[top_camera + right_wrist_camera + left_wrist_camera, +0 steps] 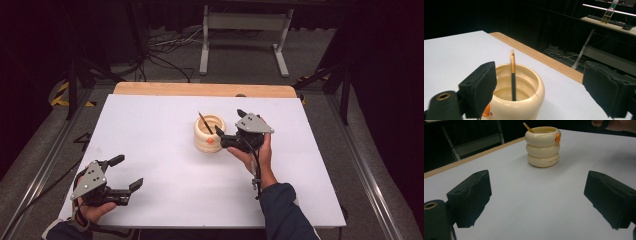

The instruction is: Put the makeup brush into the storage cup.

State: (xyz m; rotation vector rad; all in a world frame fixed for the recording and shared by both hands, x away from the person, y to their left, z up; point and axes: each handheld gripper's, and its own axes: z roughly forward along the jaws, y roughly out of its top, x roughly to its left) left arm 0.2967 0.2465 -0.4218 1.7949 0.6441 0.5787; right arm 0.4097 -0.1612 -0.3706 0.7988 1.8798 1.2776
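While your right gripper [226,134] gapes empty, the brush [513,76] stands just ahead, inside the cream holder [524,100]. Your left gripper [125,172] is released too, well apart.

Cream holder [209,134], orange knob [210,140]; black-gold brush [513,75].

Your left gripper [125,173] and right gripper [228,126] match: black bodies, each topped with a grey three-cornered plate carrying a few dark screw dots. The fingers [471,197] are blocky black pads with a matte, slightly lumpy face and a small hole near the top edge. There's a brass-coloured ring set into the black housing at lower left in both gripper views. A black cable trails from each gripper along your wrist. Your right sleeve [285,212] is dark navy; the left cuff looks dark with a light band at the edge.
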